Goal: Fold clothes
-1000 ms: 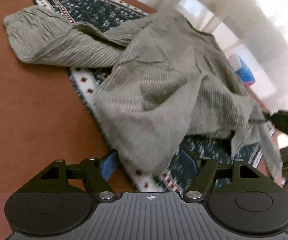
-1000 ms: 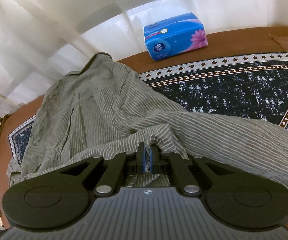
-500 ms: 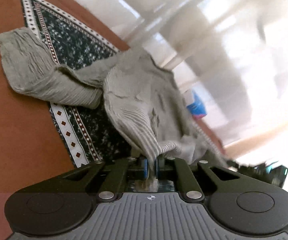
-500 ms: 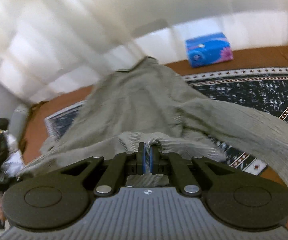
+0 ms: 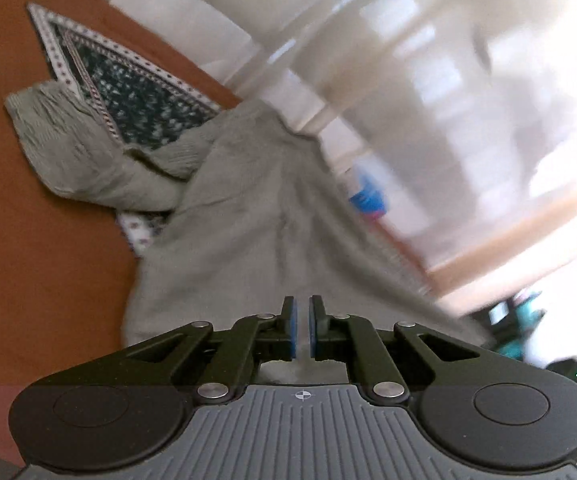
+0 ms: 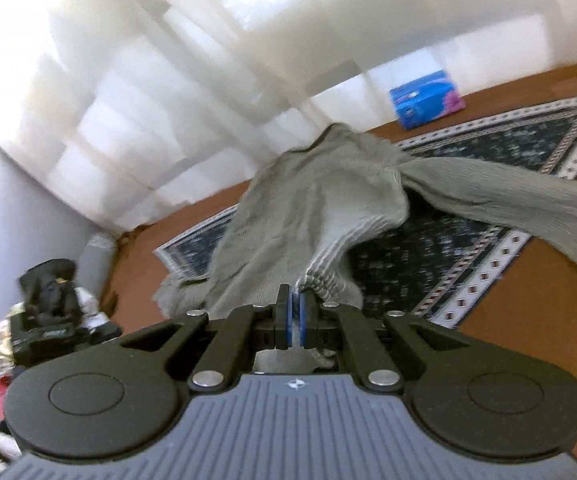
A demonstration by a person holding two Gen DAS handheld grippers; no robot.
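A grey-green striped shirt (image 5: 248, 220) lies partly lifted over a dark patterned cloth (image 5: 140, 92) on a brown surface. My left gripper (image 5: 302, 320) has a narrow gap between its blue pads; the jaws are opening slightly, and shirt fabric runs between them and fans out ahead. One sleeve (image 5: 60, 140) trails off to the left. In the right wrist view the shirt (image 6: 308, 208) rises in a bunched fold to my right gripper (image 6: 293, 308), which is shut on that fold. The other sleeve (image 6: 528, 208) hangs out to the right.
A blue tissue box (image 6: 424, 98) stands at the far edge by white curtains (image 6: 168, 80), and shows blurred as a tissue box (image 5: 368, 200) in the left view. The patterned cloth (image 6: 468, 152) covers the middle. Dark clutter (image 6: 48, 308) sits at the left. Bare brown surface (image 5: 28, 260) lies left.
The left gripper closed on the shirt's edge and lifted it; its pads now stand a little apart. The right gripper, still clamped on its fold, rose and swung away, pulling the shirt up.
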